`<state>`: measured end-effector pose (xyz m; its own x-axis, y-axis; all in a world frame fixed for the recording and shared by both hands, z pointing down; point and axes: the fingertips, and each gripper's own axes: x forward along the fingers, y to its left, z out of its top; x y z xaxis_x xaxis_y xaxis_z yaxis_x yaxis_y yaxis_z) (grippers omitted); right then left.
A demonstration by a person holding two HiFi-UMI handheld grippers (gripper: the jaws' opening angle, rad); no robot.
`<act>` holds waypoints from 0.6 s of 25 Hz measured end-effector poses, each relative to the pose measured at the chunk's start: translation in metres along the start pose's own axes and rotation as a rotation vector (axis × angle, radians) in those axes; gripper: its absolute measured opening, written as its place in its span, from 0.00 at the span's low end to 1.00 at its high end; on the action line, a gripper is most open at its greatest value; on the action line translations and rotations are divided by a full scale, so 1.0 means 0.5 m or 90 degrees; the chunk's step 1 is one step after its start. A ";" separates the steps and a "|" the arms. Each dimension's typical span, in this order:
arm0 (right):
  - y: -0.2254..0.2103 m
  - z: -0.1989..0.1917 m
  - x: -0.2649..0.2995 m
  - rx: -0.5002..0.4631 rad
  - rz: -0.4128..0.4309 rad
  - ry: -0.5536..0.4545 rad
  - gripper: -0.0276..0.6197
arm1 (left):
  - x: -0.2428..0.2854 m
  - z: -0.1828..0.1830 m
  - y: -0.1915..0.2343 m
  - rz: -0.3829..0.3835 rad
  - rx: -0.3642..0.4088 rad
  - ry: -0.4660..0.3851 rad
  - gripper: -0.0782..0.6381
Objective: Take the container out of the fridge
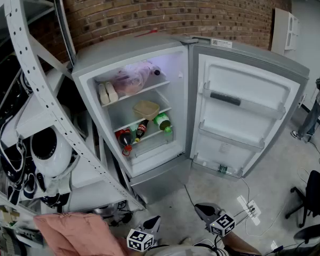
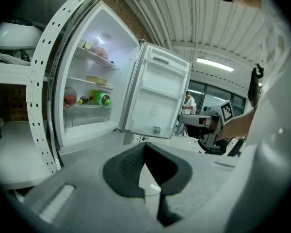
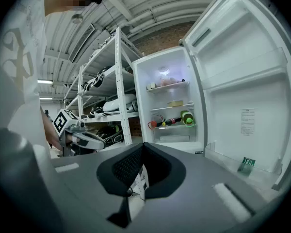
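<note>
The left gripper (image 2: 145, 145) and right gripper (image 3: 142, 145) each have their jaws pressed together on nothing. Both are well short of the open fridge (image 1: 129, 48). Inside it, the tan container (image 1: 146, 110) sits on the middle shelf, above the bottles (image 1: 141, 130).

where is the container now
Head view: container on the fridge's middle shelf, above the bottles, below the pink bag, left of the open door.

The left gripper (image 1: 151, 222) and the right gripper (image 1: 202, 211) sit side by side at the bottom of the frame. Both tilt slightly downward, jaws closed together on nothing.
</note>
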<state>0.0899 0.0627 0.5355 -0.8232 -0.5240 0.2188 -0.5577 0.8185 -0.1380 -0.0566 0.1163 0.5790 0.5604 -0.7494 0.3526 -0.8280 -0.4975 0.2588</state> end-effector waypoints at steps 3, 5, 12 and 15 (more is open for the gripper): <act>0.027 -0.006 0.001 0.010 -0.008 0.001 0.05 | -0.026 -0.008 0.011 -0.004 0.002 0.006 0.11; 0.037 -0.006 0.005 0.016 -0.017 -0.001 0.05 | -0.038 -0.008 0.020 -0.009 0.005 0.006 0.11; 0.062 0.004 0.034 0.014 -0.049 -0.013 0.05 | -0.069 0.003 0.056 -0.023 0.018 -0.001 0.11; 0.073 0.010 0.045 0.019 -0.059 -0.016 0.05 | -0.074 0.010 0.066 -0.035 0.031 -0.003 0.11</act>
<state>0.0504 0.0796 0.5308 -0.7705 -0.6029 0.2069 -0.6337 0.7595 -0.1468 -0.1048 0.1255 0.5698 0.6056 -0.7220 0.3346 -0.7956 -0.5589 0.2339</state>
